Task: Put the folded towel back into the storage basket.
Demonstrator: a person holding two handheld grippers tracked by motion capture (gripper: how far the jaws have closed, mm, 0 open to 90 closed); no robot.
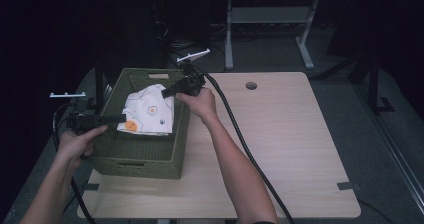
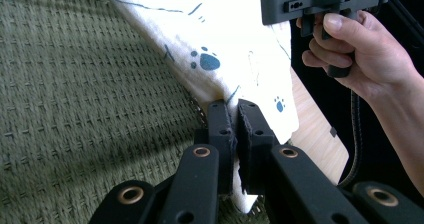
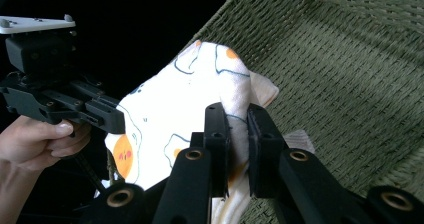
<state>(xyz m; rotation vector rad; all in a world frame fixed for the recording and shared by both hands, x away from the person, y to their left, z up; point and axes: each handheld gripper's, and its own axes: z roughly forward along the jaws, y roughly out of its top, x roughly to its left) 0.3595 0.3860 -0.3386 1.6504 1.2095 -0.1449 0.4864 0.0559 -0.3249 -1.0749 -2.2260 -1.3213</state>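
Observation:
A white cloth (image 1: 148,111) printed with fried eggs and paw marks hangs spread over the green woven basket (image 1: 142,156). My left gripper (image 1: 122,118) is shut on the cloth's near-left edge (image 2: 227,91), its jaws pinching the fabric. At the far right edge of the cloth, my right gripper (image 1: 165,91) is shut on a fold of it (image 3: 235,101). The cloth (image 3: 165,119) is stretched between the two grippers above the basket's inside (image 2: 75,109). Each gripper view also shows the other hand and its gripper farther off.
The basket stands on the left part of a light wooden table (image 1: 280,134) with a round hole (image 1: 251,85) near its far edge. A thick black cable (image 1: 240,134) trails from the right gripper across the table. Dark floor and desk legs lie behind.

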